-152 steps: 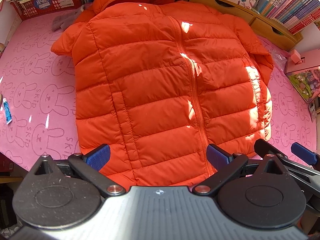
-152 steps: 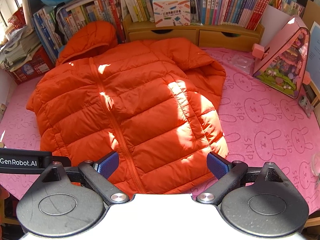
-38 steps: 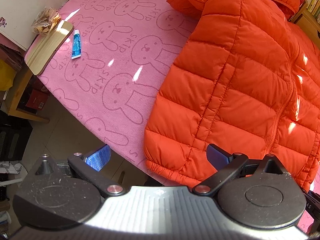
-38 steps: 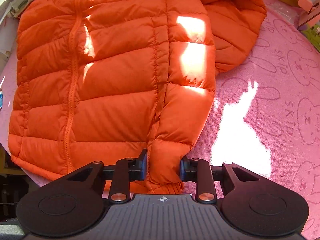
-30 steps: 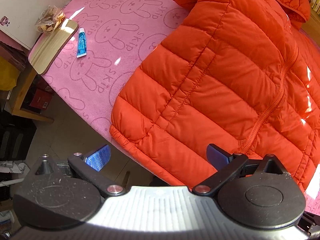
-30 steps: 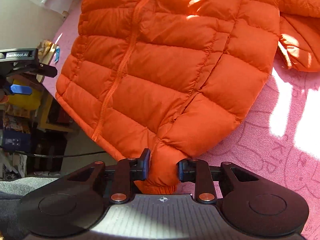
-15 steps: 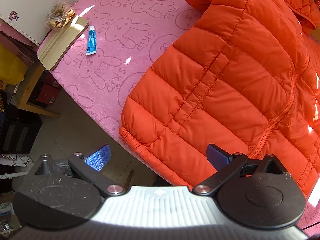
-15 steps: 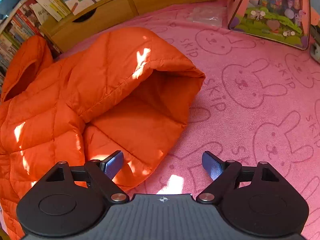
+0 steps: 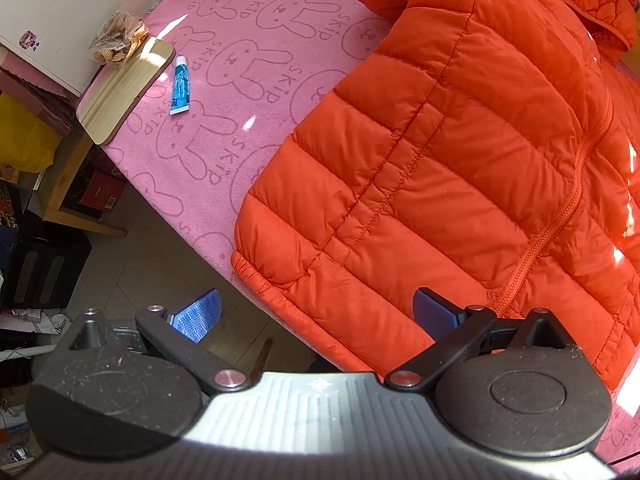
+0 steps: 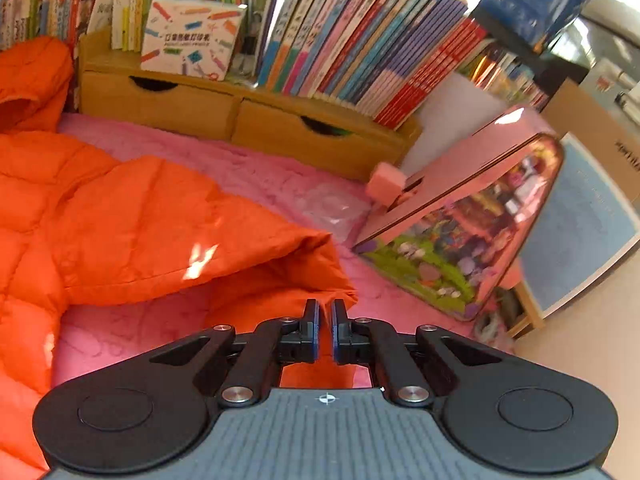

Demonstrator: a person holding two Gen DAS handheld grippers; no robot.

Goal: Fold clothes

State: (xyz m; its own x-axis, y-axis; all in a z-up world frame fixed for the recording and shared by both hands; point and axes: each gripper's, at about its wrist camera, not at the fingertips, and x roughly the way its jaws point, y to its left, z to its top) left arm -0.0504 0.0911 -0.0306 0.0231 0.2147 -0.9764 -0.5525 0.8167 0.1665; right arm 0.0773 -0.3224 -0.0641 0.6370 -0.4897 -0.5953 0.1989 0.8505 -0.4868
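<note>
My right gripper [image 10: 325,320] is clenched on the jacket [image 9: 460,160] sleeve; left gripper [image 9: 316,312] released at its hem. Slick fabric may slip free mid-fold.

Orange jacket [image 9: 460,168] cut off at right and top edges of left wrist view; far sleeve and hood only partly seen. Hem hidden behind left gripper [image 9: 316,312] body near bottom. In right wrist view, sleeve cuff [image 10: 320,280] partly masked by right gripper [image 10: 325,320]; whether fabric is pinched between nearly closed fingers cannot be told. Toy house [image 10: 472,240] blurred, details unreadable. Book spines [image 10: 360,40] too small to read. Small tube [image 9: 180,86] label illegible.
</note>
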